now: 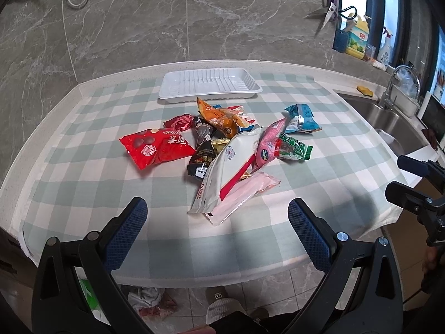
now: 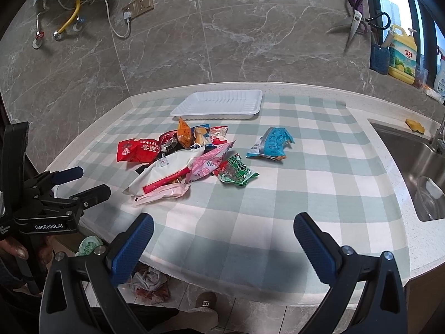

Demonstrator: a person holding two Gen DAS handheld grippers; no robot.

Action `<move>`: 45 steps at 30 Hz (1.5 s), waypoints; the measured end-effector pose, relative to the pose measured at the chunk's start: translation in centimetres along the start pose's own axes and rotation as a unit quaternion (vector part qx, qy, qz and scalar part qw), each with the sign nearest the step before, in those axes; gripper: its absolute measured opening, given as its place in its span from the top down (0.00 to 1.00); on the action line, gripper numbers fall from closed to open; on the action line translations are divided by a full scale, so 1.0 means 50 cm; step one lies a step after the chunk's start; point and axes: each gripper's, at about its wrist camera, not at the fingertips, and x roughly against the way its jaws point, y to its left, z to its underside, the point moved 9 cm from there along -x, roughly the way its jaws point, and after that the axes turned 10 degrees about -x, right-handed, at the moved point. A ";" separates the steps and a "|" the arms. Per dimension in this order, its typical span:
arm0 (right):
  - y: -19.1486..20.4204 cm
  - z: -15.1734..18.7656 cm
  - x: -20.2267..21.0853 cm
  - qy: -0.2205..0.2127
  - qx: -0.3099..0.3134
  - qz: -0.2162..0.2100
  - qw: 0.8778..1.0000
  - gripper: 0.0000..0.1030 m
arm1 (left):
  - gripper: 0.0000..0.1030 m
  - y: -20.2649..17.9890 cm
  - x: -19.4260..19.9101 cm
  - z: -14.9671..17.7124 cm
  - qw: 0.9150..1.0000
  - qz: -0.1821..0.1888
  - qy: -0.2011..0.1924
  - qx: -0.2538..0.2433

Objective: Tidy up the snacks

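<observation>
Left claw (image 1: 217,231) held low at near table edge, spread wide, nothing gripped; right claw (image 2: 222,239) likewise wide apart, empty, at near edge; table (image 2: 389,150) covered by green-white checked cloth (image 2: 306,183), marble wall behind, sink (image 2: 411,161) to the right; snack pile (image 1: 222,144) seen mid-cloth, well ahead of both claws; white tray (image 1: 210,85) beyond pile, nothing in it.

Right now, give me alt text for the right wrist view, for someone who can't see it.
A pile of snack packets lies on a checked tablecloth, with an empty white tray behind it and a blue packet lying apart to the right. The right gripper is open in the foreground, holding nothing; the left gripper shows at the left edge, a sink at the right.
</observation>
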 end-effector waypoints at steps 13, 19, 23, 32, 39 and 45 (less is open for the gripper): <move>0.002 -0.001 -0.003 0.001 -0.002 -0.002 1.000 0.00 | 0.00 0.001 -0.007 0.000 1.000 0.002 0.000 0.000; 0.001 -0.001 -0.003 0.002 -0.003 -0.002 1.000 0.00 | 0.00 0.001 -0.010 0.002 1.000 0.005 0.000 0.001; 0.002 -0.002 -0.004 0.002 -0.004 -0.002 1.000 0.00 | 0.00 -0.001 -0.010 0.003 1.000 0.005 0.001 0.001; 0.005 -0.002 -0.005 0.003 -0.003 -0.003 1.000 0.00 | 0.00 -0.005 -0.011 0.003 1.000 0.007 0.000 0.001; 0.003 -0.003 -0.005 0.003 -0.004 -0.003 1.000 0.00 | 0.00 -0.004 -0.012 0.002 1.000 0.008 0.002 0.004; 0.007 0.001 -0.014 0.003 -0.004 -0.003 1.000 0.00 | 0.00 -0.003 -0.013 0.001 1.000 0.008 0.003 0.005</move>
